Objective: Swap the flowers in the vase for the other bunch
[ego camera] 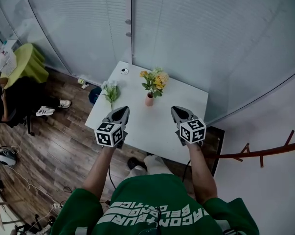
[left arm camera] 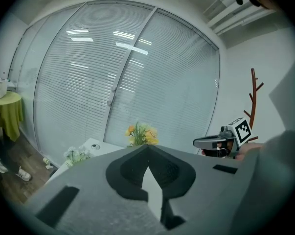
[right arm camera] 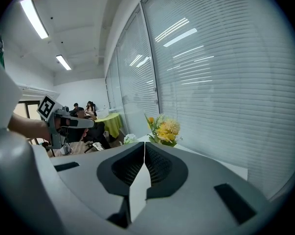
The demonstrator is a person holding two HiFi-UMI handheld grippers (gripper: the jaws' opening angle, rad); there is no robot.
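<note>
Jaws are pressed together on both tools. The left gripper (left arm camera: 147, 151) is seen closed tip to tip with nothing between its pads, and the right gripper (right arm camera: 144, 147) is shut and empty in the same way. A small pinkish vase (ego camera: 149, 101) is stood upright on a white table (ego camera: 186, 94). Both grippers are held on the near side of the vase, the left one to its left and the right one to its right. Neither gripper is touching the vase. A yellow and orange bunch (ego camera: 155, 81) with green leaves is set in the vase, stems down and heads above the rim. A white bunch (ego camera: 110, 89) is laid on the tabletop to the left of the vase, well apart from it, by the table's left edge. A small round white object (ego camera: 124, 71) is noted beyond the vase and to its left, near the far corner; what it is cannot be told. Closed slatted blinds (ego camera: 196, 28) are seen behind the vase. Far to the left of the vase, a round table under a green cloth (ego camera: 26, 62) is seen on the wood floor, and a pair of white sneakers (ego camera: 45, 111) lies between it and the white table. To the right of the vase and nearer the wearer, a reddish-brown branched stand (ego camera: 257, 153) is recorded. Seated people are made out in the right gripper view, far beyond the left gripper.
</note>
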